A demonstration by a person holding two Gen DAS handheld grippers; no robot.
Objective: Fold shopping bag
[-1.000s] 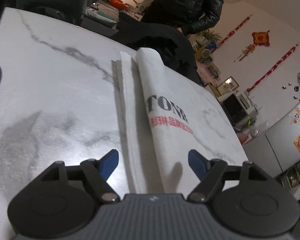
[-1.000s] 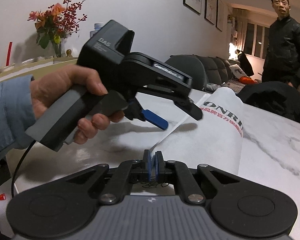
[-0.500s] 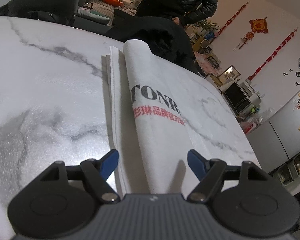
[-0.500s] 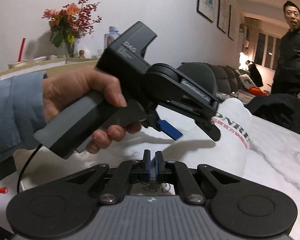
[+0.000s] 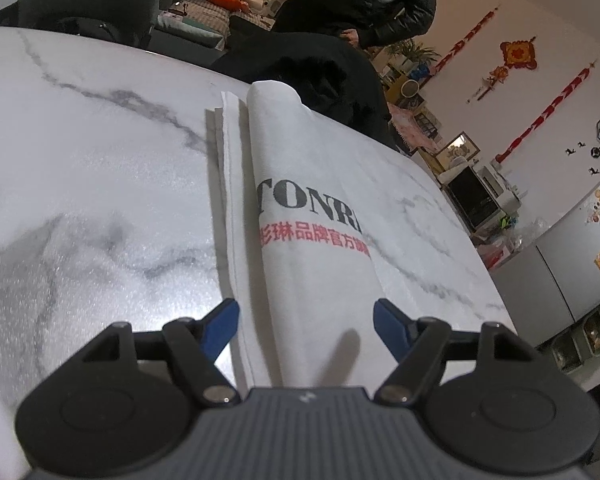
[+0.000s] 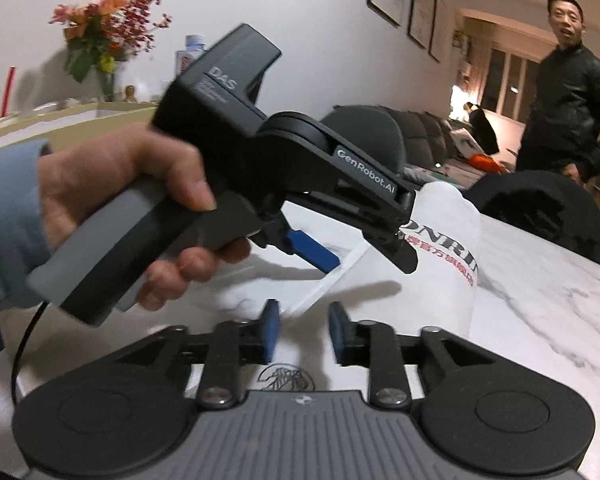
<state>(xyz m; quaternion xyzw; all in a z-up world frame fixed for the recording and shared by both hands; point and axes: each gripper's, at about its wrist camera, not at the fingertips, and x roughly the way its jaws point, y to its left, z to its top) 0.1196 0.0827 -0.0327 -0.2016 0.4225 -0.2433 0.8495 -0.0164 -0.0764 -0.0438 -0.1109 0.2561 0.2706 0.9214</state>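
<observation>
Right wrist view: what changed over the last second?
The right gripper opened its jaws and let go of the shopping bag edge. The left gripper stayed open over the folded bag, which still lies on the marble table.

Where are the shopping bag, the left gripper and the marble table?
shopping bag point(image 5: 312, 200), left wrist view, printed top fold.
left gripper point(image 5: 306, 320), left wrist view, between its open blue fingertips.
marble table point(image 5: 92, 160), left wrist view, bare surface.
</observation>
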